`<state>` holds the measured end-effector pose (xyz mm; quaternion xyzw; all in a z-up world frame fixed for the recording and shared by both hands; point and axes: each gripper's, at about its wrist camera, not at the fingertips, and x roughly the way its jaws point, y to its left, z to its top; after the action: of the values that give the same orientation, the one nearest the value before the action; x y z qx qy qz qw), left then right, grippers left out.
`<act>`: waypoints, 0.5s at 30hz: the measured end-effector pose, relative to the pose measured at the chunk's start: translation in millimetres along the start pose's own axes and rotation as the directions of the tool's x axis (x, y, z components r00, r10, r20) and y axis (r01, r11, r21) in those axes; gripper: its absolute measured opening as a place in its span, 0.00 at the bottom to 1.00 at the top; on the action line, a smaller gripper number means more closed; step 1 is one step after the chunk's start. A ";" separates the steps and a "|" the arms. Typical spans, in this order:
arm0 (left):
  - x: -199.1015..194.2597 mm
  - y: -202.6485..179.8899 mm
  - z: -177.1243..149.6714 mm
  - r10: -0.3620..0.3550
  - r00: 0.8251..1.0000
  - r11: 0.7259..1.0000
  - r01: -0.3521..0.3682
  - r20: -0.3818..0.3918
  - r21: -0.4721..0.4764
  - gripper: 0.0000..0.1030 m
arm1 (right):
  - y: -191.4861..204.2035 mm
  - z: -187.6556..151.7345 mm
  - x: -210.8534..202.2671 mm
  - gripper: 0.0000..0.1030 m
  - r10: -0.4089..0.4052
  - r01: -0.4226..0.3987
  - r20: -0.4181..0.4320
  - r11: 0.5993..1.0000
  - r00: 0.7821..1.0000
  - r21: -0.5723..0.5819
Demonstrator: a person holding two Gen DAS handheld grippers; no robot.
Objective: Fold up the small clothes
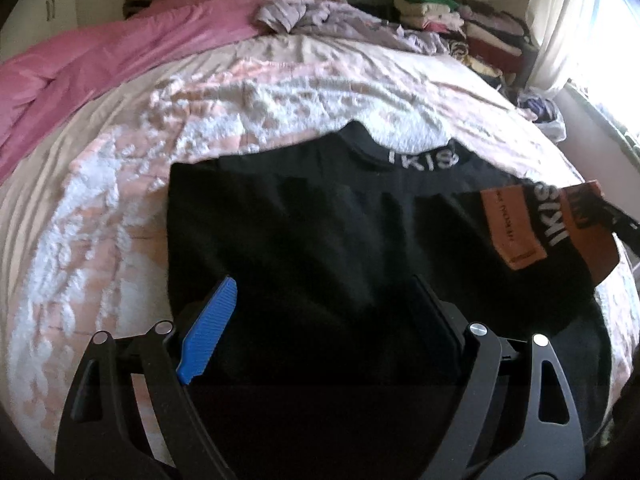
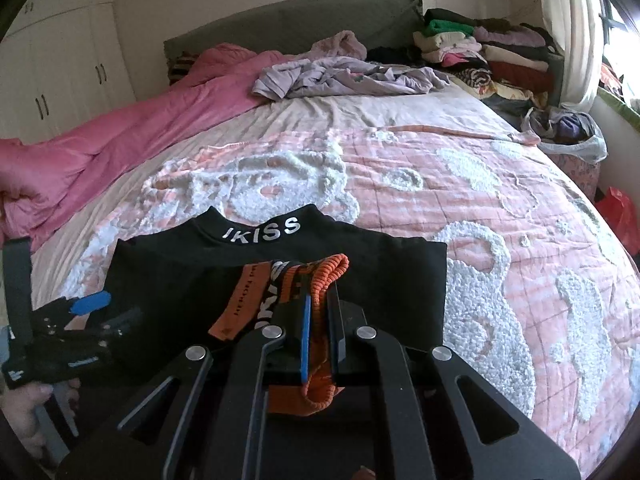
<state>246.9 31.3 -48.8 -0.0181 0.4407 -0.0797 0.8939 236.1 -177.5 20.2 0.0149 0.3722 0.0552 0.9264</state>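
A small black top [image 1: 320,232] with white "IKISS" lettering on its collar [image 2: 262,230] lies on the bed. Its sleeve has an orange ribbed cuff [image 2: 332,268] and an orange patch [image 1: 508,228]. My right gripper [image 2: 318,304] is shut on the orange cuff and holds the sleeve over the top's body. My left gripper [image 1: 324,296] is open, its blue pads [image 1: 208,332] spread over the near part of the black top. It also shows at the left of the right wrist view [image 2: 92,308], held by a hand.
The bed has a pink and white tufted quilt [image 2: 460,184]. A pink duvet [image 2: 120,136] lies along the left. Crumpled lilac clothes [image 2: 340,76] lie near the headboard. Stacks of folded clothes [image 2: 480,52] stand at the far right. A plastic bag [image 2: 568,132] sits beside the bed.
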 end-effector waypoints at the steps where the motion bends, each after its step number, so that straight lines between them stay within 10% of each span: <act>1: 1.9 0.0 -1.5 0.001 1.000 1.000 -0.001 -0.005 0.000 0.77 | -1.2 -0.6 -0.2 0.11 -0.023 0.023 0.003 1.000 1.000 -0.003; 3: 4.2 0.3 -4.0 0.010 1.000 1.000 -0.010 -0.010 0.008 0.77 | -4.2 -2.0 -1.7 0.29 -0.102 0.102 0.012 0.995 0.995 0.003; 15: 4.8 0.5 -5.9 0.009 1.000 1.000 -0.009 -0.009 0.011 0.77 | 31.1 -35.5 17.4 0.30 0.068 -0.080 -0.122 0.992 0.990 -0.097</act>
<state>245.3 31.3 -56.2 -0.0105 0.4446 -0.0781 0.8923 221.2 -145.1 -15.3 -0.0220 0.4226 0.1093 0.8994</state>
